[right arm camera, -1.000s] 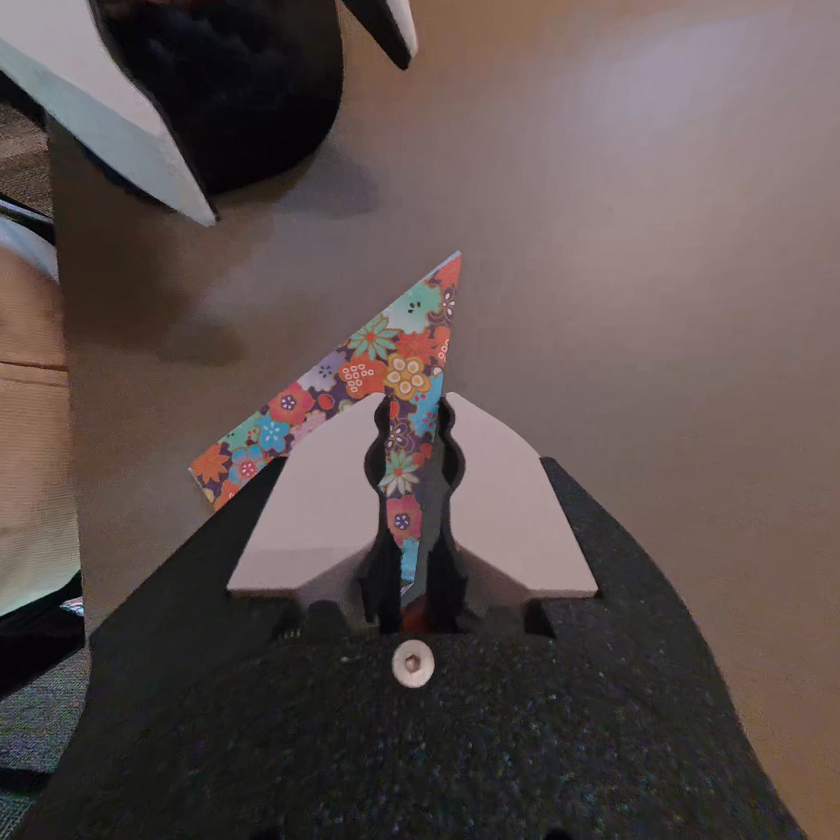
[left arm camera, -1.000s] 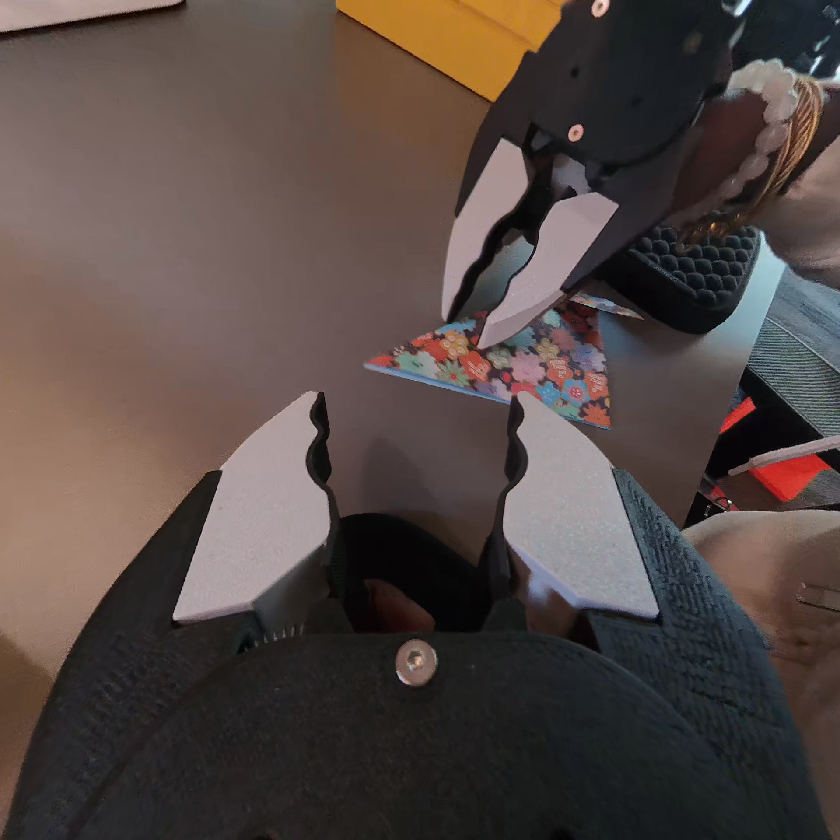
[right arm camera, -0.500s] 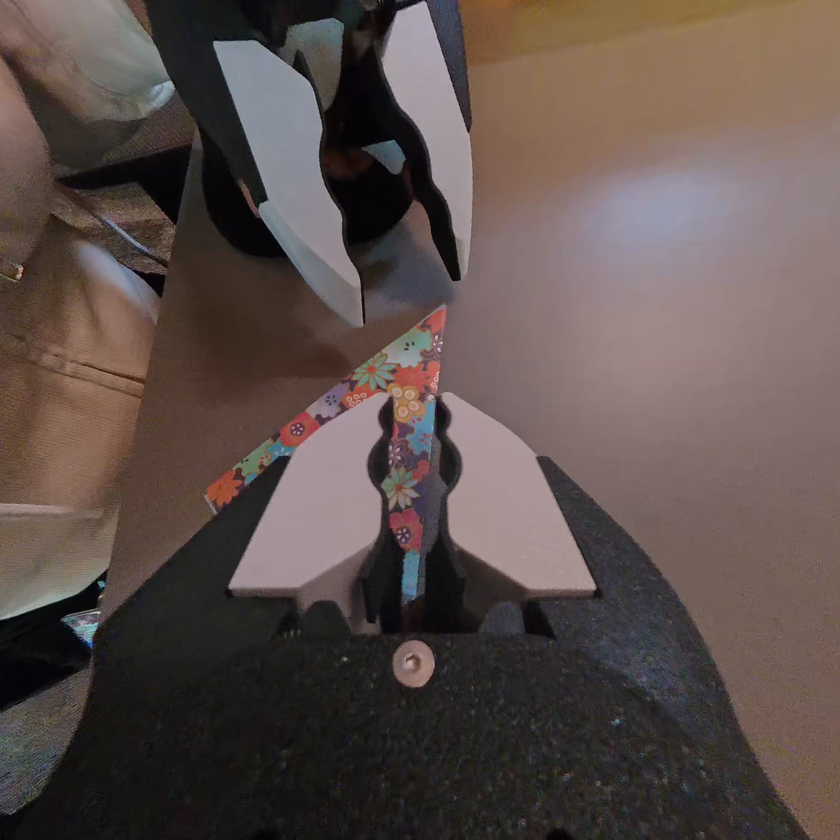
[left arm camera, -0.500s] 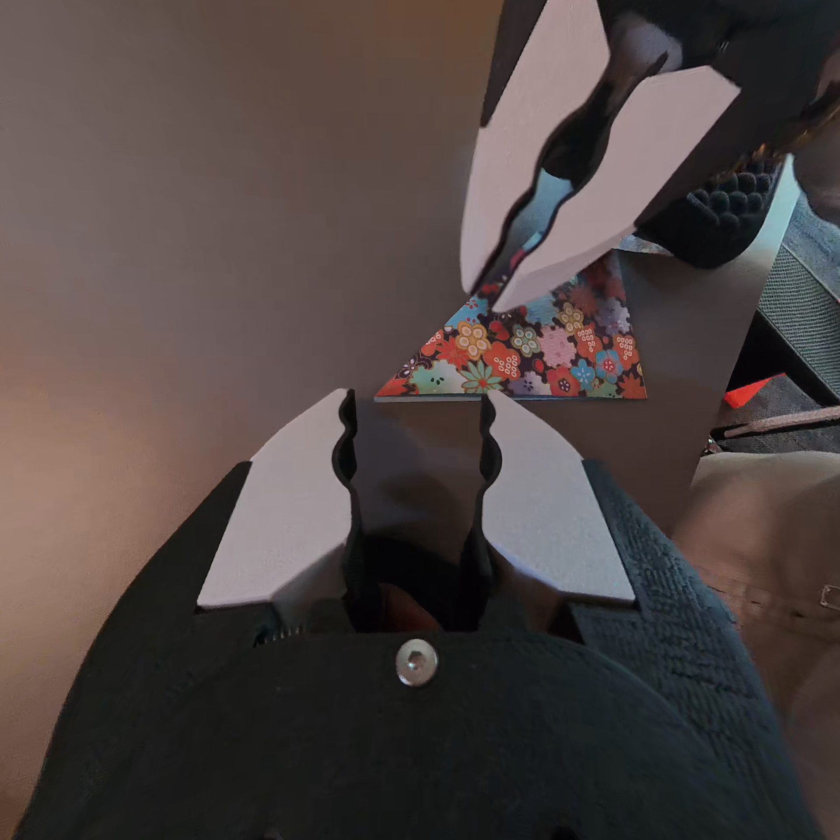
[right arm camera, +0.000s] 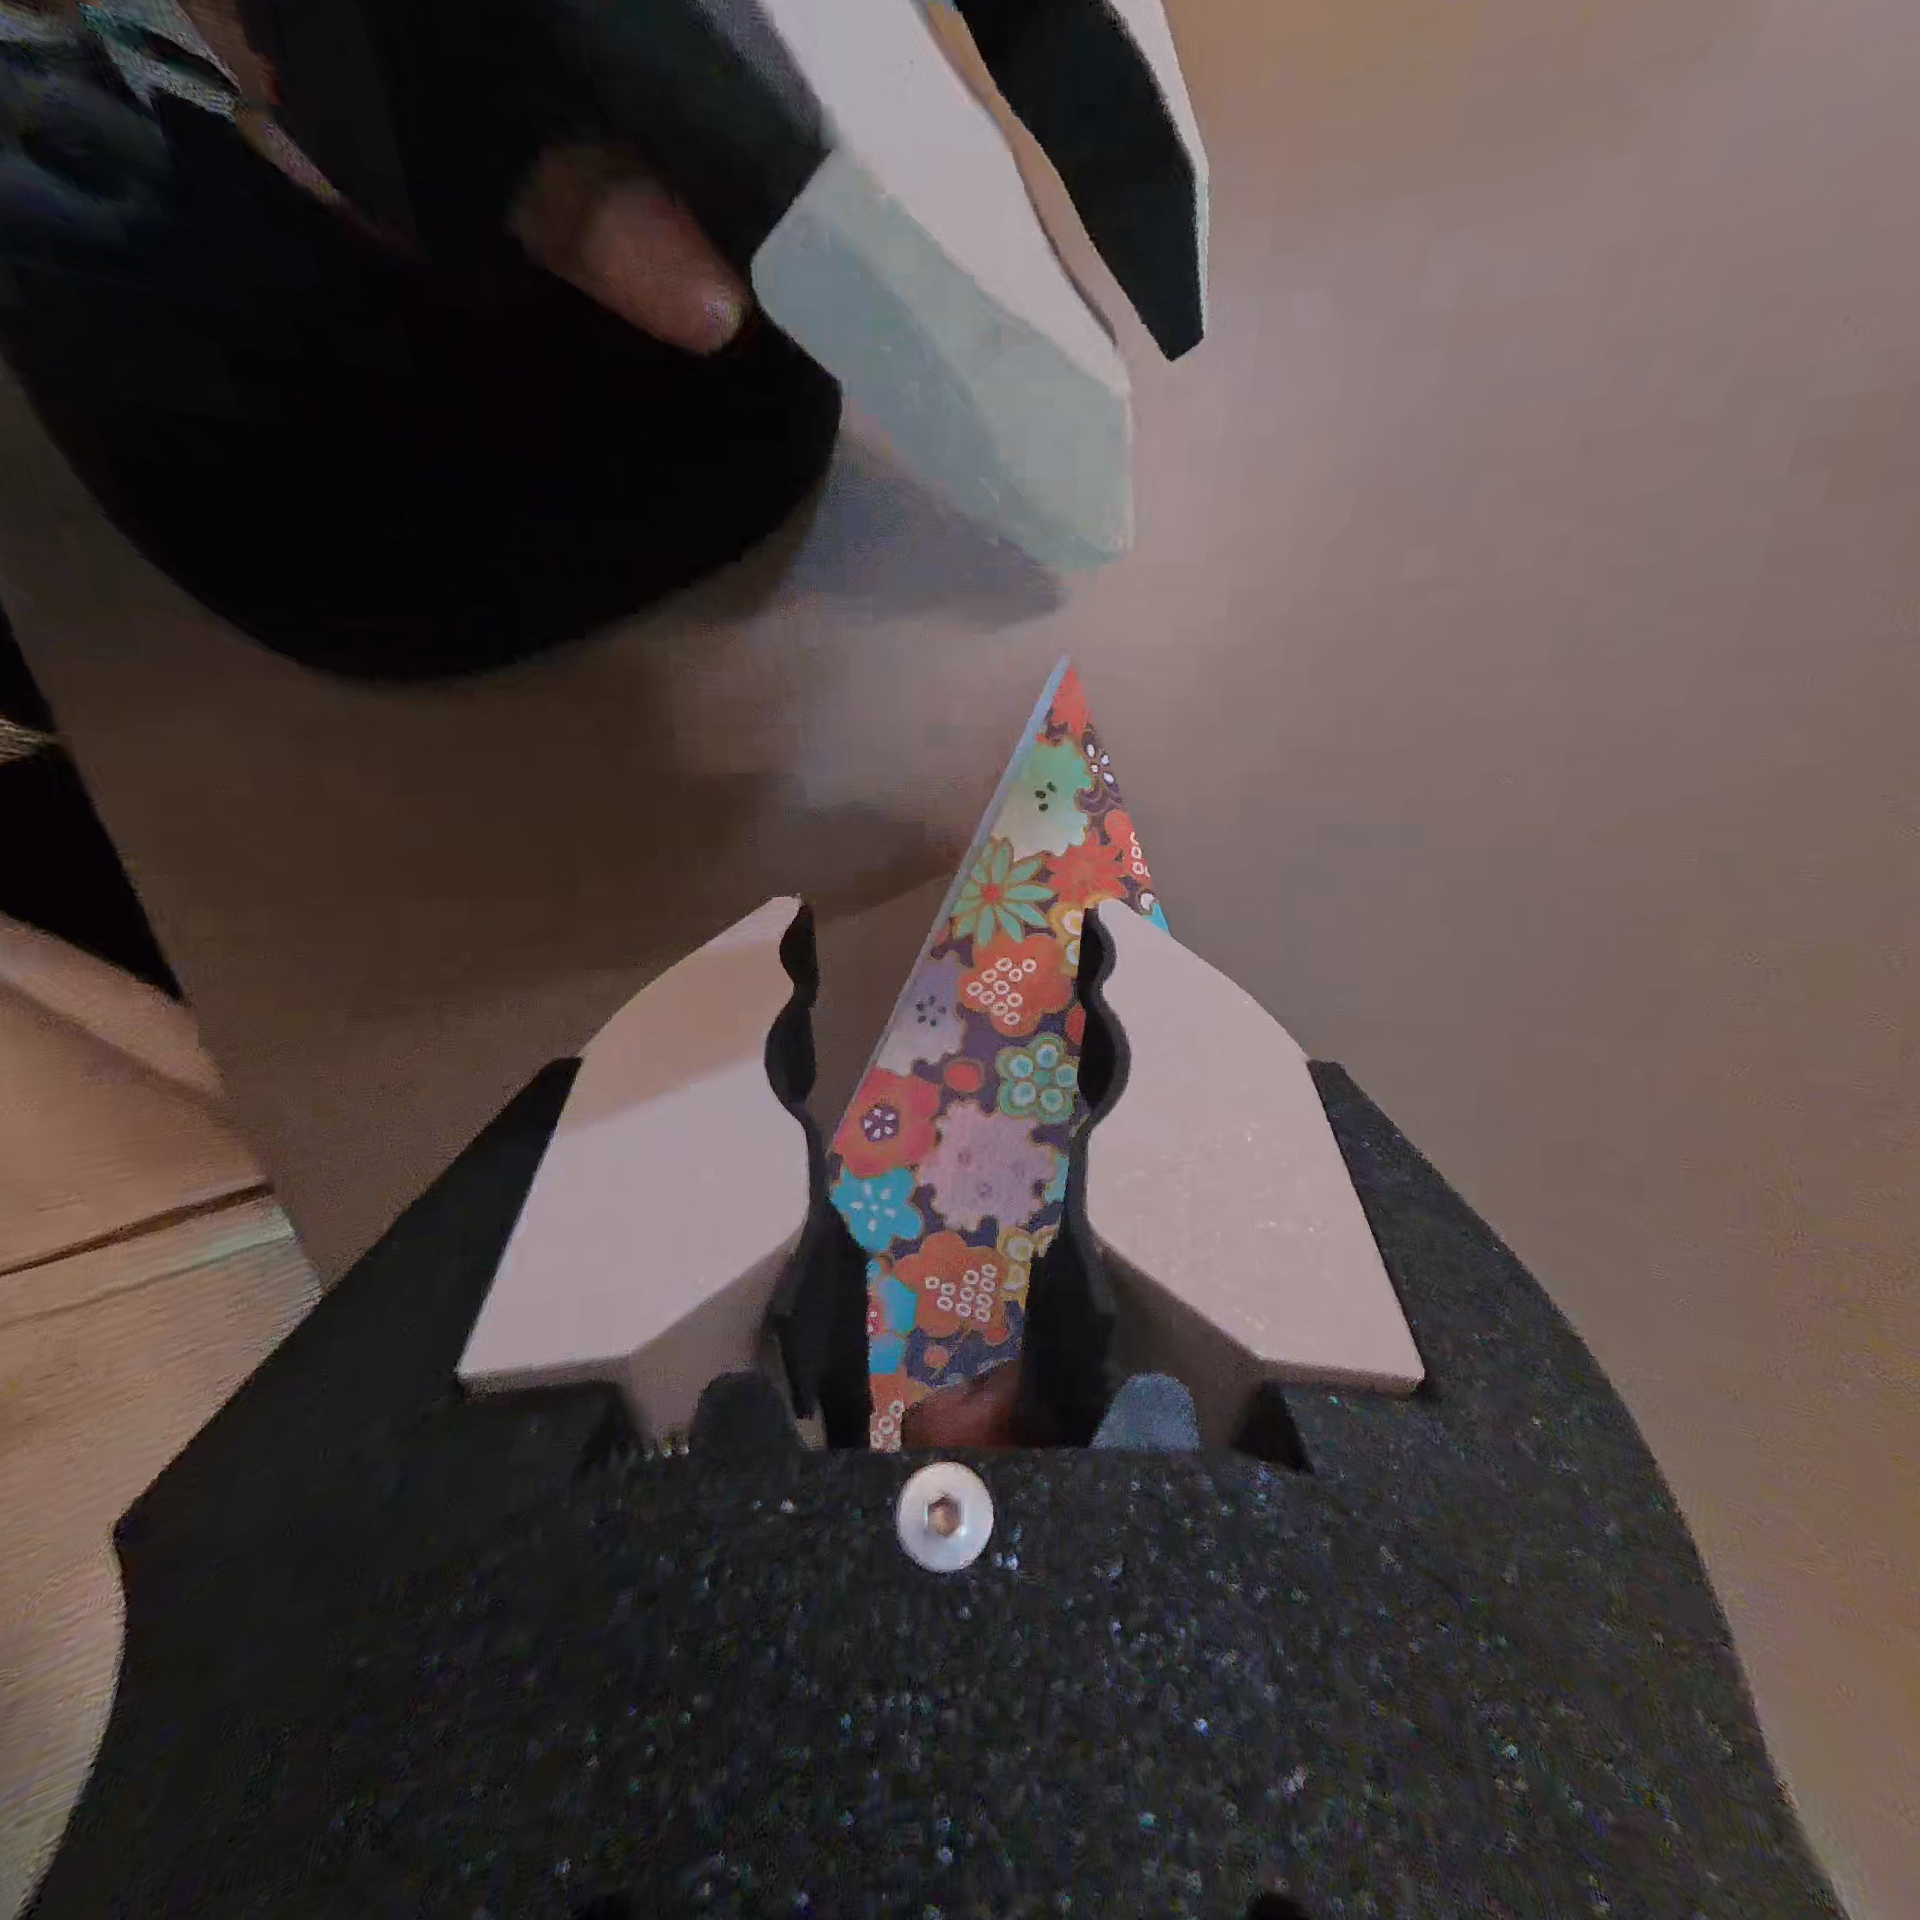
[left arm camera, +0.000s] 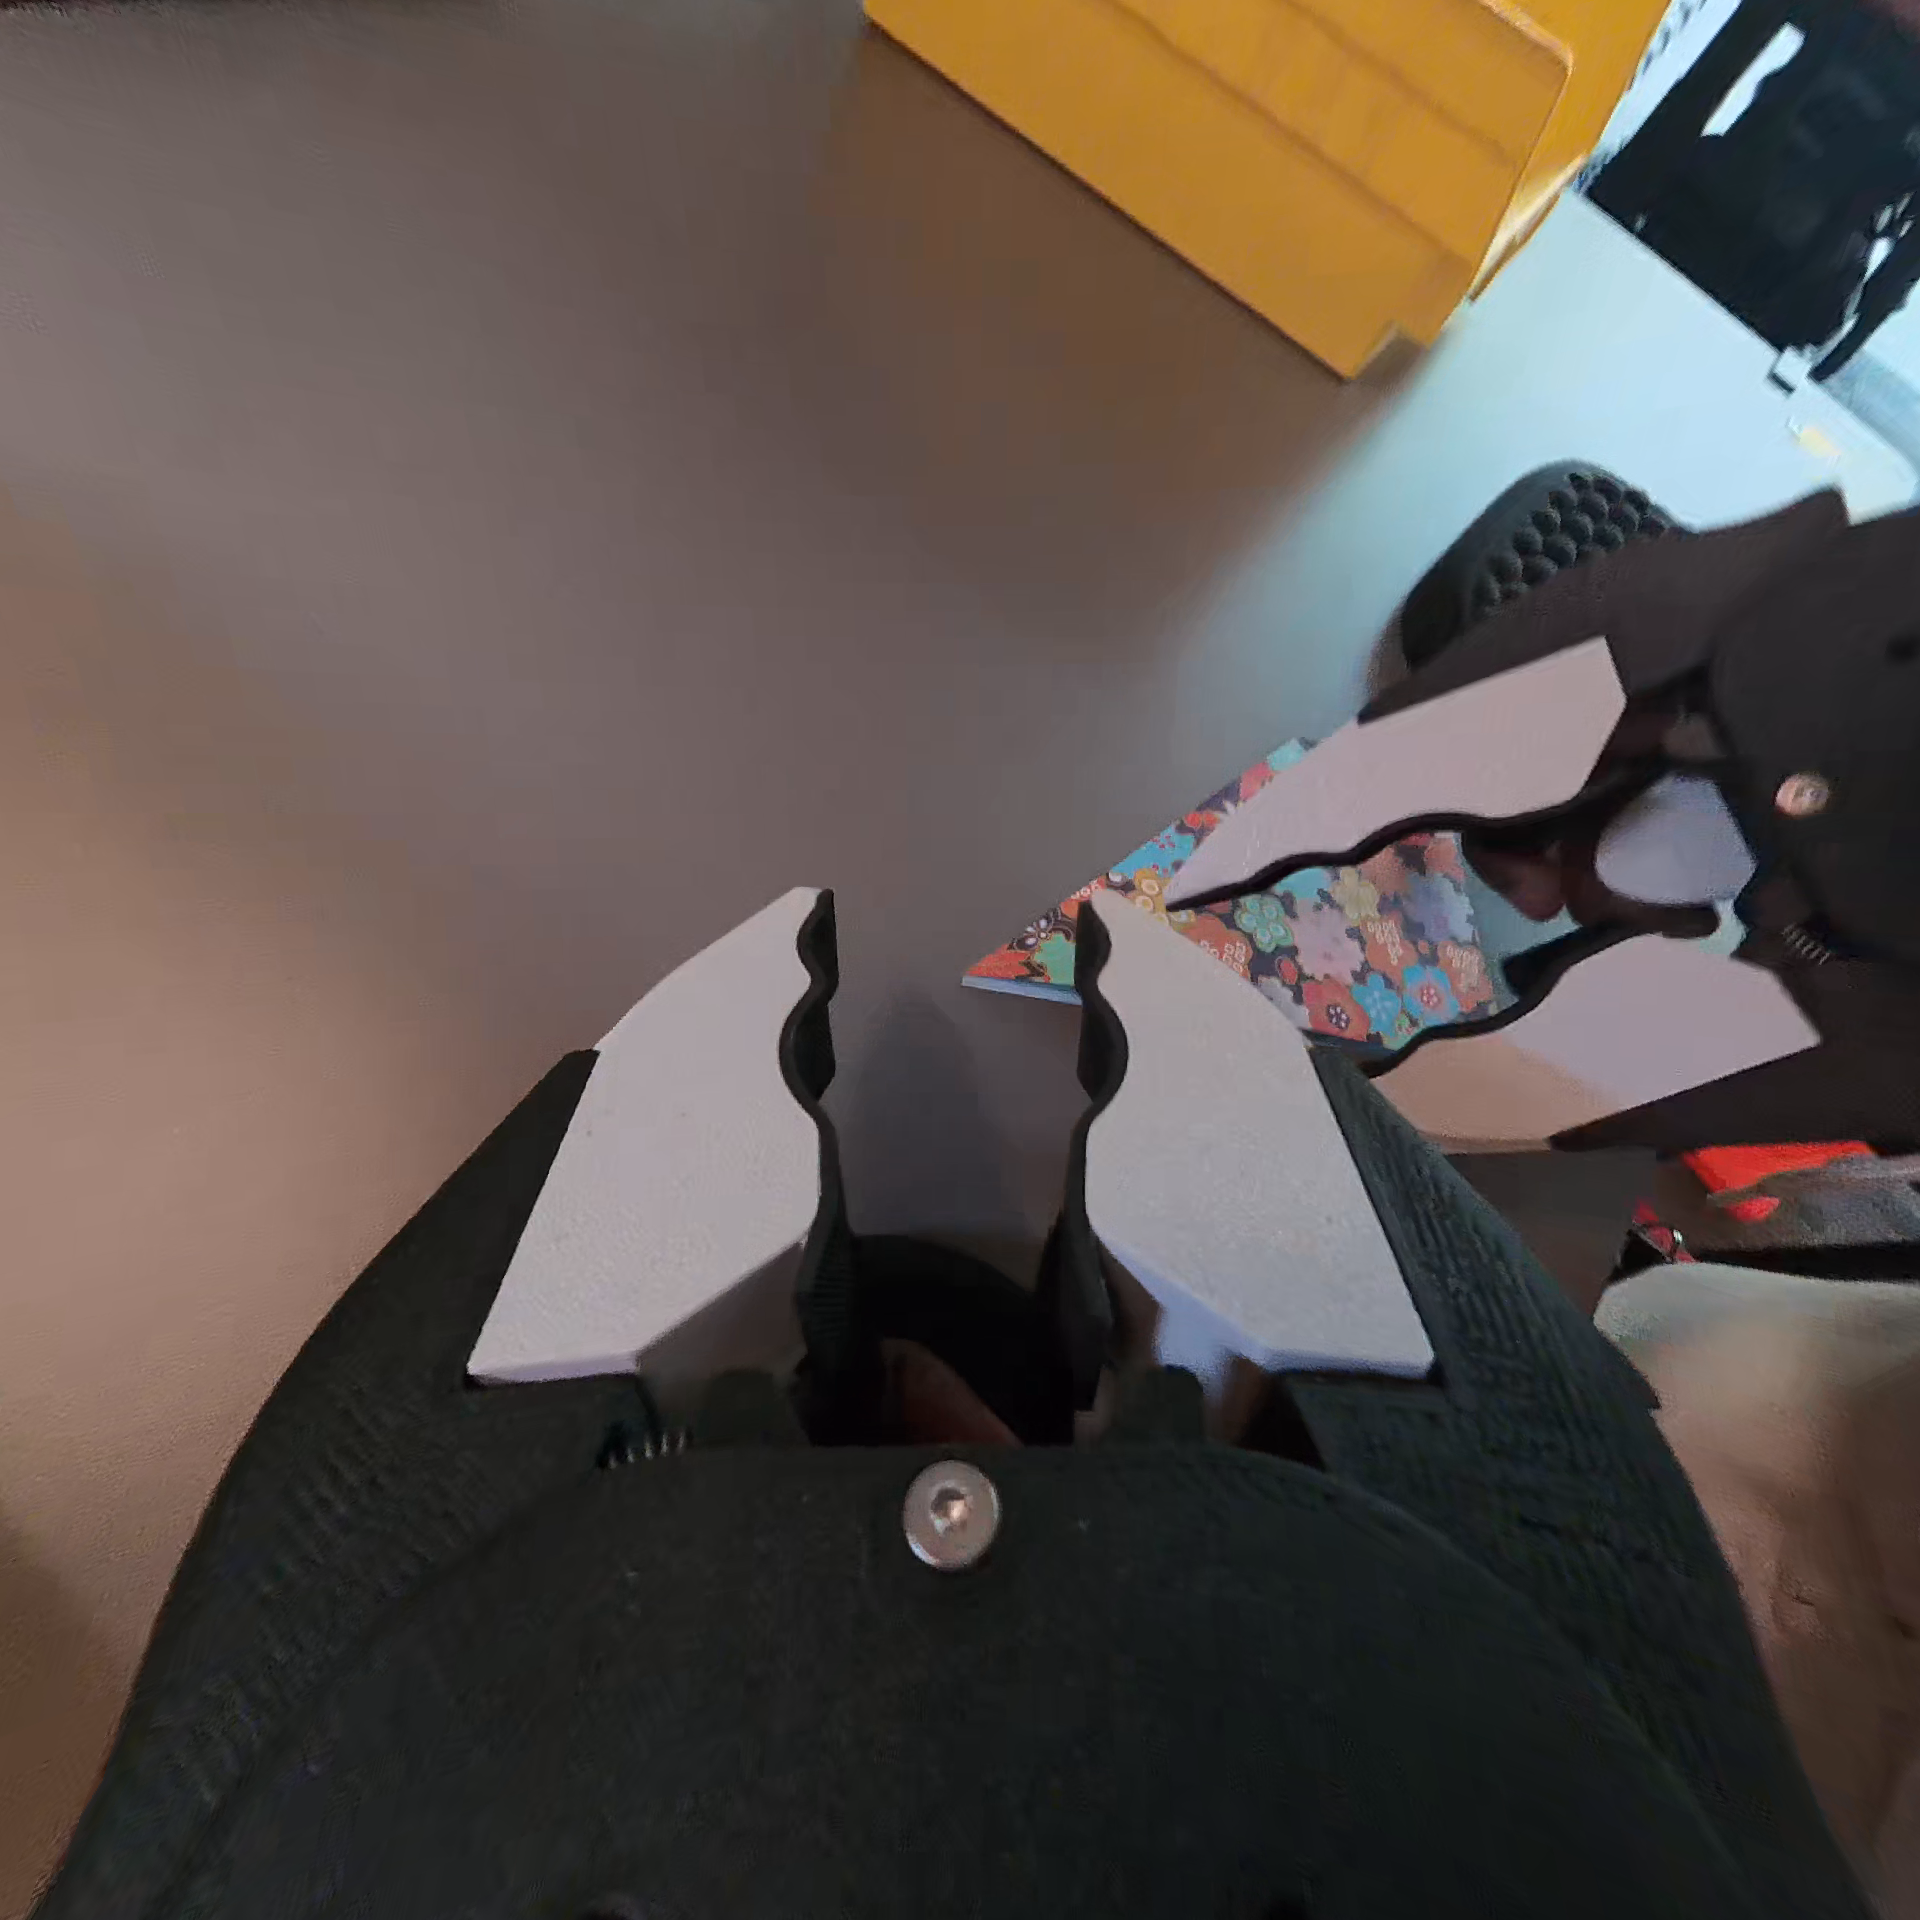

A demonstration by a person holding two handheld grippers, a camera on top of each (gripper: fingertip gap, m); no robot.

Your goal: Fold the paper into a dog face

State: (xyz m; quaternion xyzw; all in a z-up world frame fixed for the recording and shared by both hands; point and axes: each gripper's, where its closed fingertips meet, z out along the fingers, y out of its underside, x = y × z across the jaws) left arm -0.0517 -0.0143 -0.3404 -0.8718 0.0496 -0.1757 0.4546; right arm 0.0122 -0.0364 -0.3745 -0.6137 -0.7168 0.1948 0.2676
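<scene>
The flower-patterned paper [left arm camera: 1340, 935], folded into a triangle, lies on the brown table [left arm camera: 520, 520] near its right edge. My right gripper [left arm camera: 1247, 977] comes in from the right, its jaws apart with the paper between them. In the right wrist view the paper [right arm camera: 987, 1091] stands between the parted fingers [right arm camera: 1195, 1122], close to the right one, and my right gripper [right arm camera: 945, 914] is open. My left gripper [left arm camera: 954, 914] is open and empty just left of the paper's corner. It also shows in the right wrist view [right arm camera: 1143, 447], above the paper's tip.
A yellow box [left arm camera: 1247, 156] stands at the back of the table. A black dimpled object [left arm camera: 1538, 561] sits behind the paper near the table's edge. A person's beige clothing [left arm camera: 1766, 1455] and something red [left arm camera: 1766, 1184] lie beyond the edge at the right.
My right gripper's jaws have parted from the paper they were pinching, and it now lies lower and more sideways. My left gripper's gap has narrowed a little and it has shifted beside the paper's corner.
</scene>
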